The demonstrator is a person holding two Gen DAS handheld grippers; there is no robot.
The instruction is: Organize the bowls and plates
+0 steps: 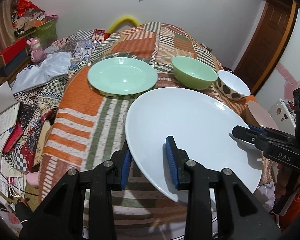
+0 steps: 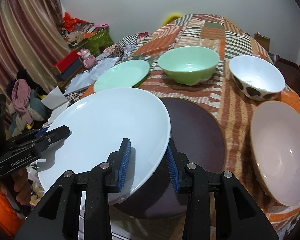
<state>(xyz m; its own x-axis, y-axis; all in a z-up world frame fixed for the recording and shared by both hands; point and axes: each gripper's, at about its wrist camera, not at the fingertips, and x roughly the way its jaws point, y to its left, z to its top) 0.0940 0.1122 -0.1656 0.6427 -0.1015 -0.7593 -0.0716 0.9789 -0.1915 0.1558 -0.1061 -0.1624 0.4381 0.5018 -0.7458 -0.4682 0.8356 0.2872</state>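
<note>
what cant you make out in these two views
- Dark plate, right wrist view: left part hidden under the white plate; absent from left wrist view.
- Pink bowl, left wrist view: mostly behind the white plate and right gripper.
- Whether each gripper's pads actually press the white plate's rim: unclear.

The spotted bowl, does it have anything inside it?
No. In the right wrist view the spotted bowl shows a bare white inside, standing alone on the striped cloth.
</note>
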